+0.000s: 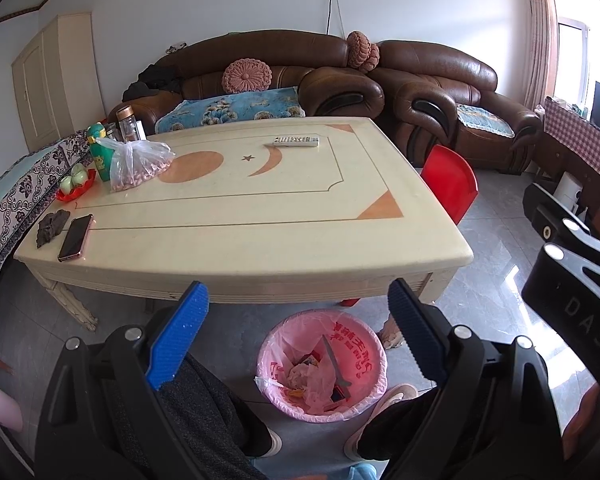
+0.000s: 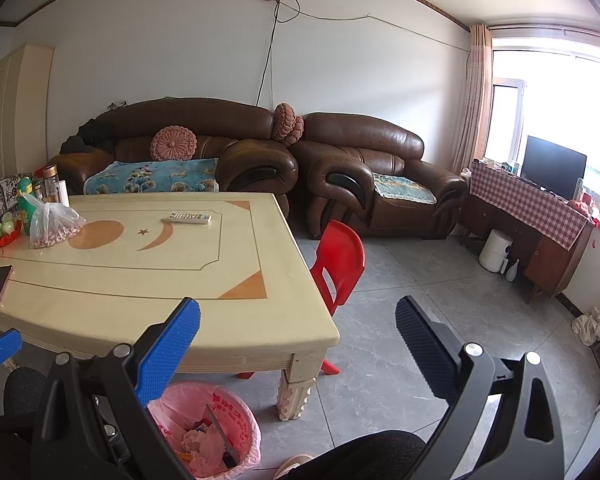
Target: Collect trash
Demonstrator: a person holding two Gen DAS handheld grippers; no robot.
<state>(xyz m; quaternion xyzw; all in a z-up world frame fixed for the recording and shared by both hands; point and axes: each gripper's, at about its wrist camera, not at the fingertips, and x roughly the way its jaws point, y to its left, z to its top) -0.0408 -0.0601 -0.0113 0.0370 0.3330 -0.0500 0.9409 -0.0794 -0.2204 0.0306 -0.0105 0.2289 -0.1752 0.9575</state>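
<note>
A bin with a pink bag liner (image 1: 322, 364) stands on the floor under the near edge of the cream table (image 1: 260, 248); it holds crumpled wrappers and a grey strip. It also shows in the right wrist view (image 2: 204, 428). My left gripper (image 1: 298, 336) is open and empty, held above the bin. My right gripper (image 2: 298, 344) is open and empty, over the table's near right corner and the floor. Its black body shows at the right edge of the left wrist view (image 1: 572, 280).
On the table: a phone (image 1: 75, 237), a dark crumpled lump (image 1: 52, 226), a clear bag of nuts (image 1: 134, 164), a green bottle (image 1: 99, 152), a red dish of fruit (image 1: 75, 182), a remote (image 1: 296, 141). A red chair (image 2: 338, 264) stands at the table's right. Brown sofas stand behind.
</note>
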